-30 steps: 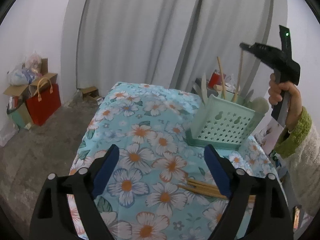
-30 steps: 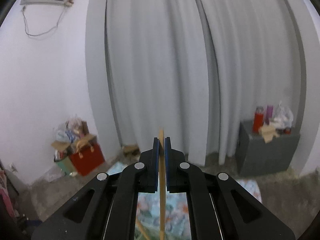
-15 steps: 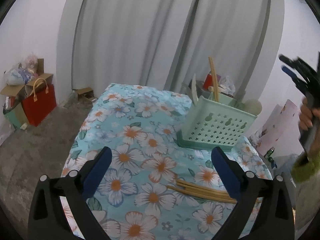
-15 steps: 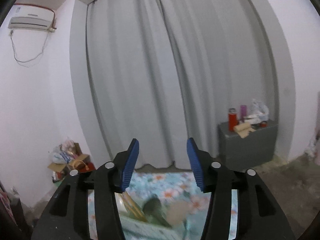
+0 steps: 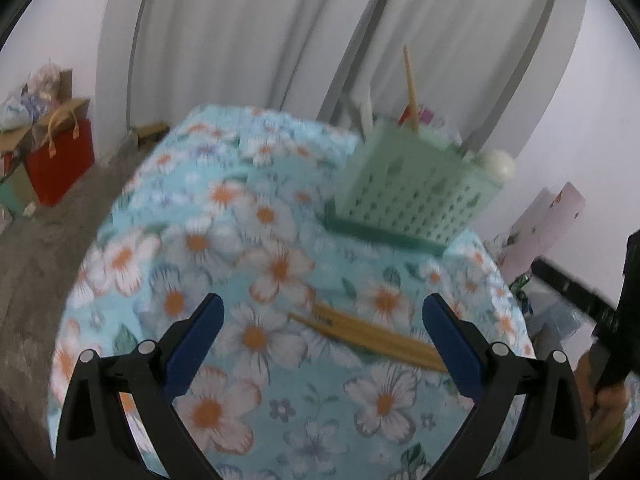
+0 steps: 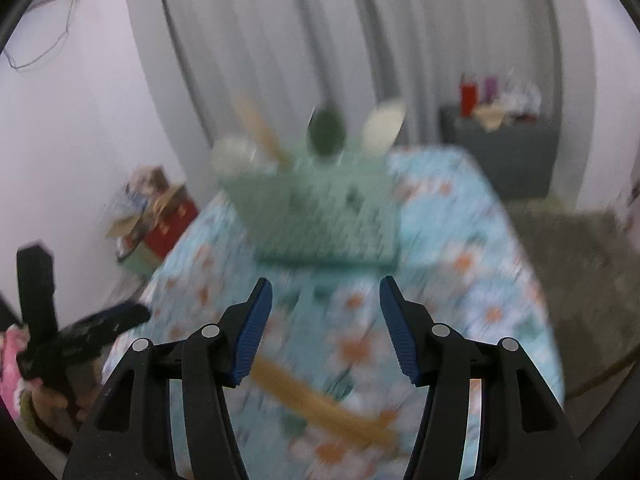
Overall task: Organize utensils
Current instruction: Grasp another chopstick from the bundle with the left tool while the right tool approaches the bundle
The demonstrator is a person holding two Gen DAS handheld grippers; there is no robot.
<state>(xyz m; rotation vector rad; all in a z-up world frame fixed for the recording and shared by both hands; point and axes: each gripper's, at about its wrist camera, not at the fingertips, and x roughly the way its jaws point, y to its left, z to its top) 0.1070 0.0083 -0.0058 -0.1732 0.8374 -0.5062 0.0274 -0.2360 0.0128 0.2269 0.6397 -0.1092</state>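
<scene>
Floral cloth covers the desk (image 5: 240,208), grey curtains hanging behind it. Nearest, the left tool (image 5: 320,340) and right tool (image 6: 326,328) both gape wide, gripping nothing. Between the left tool's fingers, loose chopsticks (image 5: 372,336) lie flat on the cloth. Farther, to the right, the green holder (image 5: 412,196) stands with utensils upright inside. The step appears to be fetching the next chopstick; that calls for lowering and pinching one stick. A second ago the right tool clamped a chopstick; now it is empty and angled down.
</scene>
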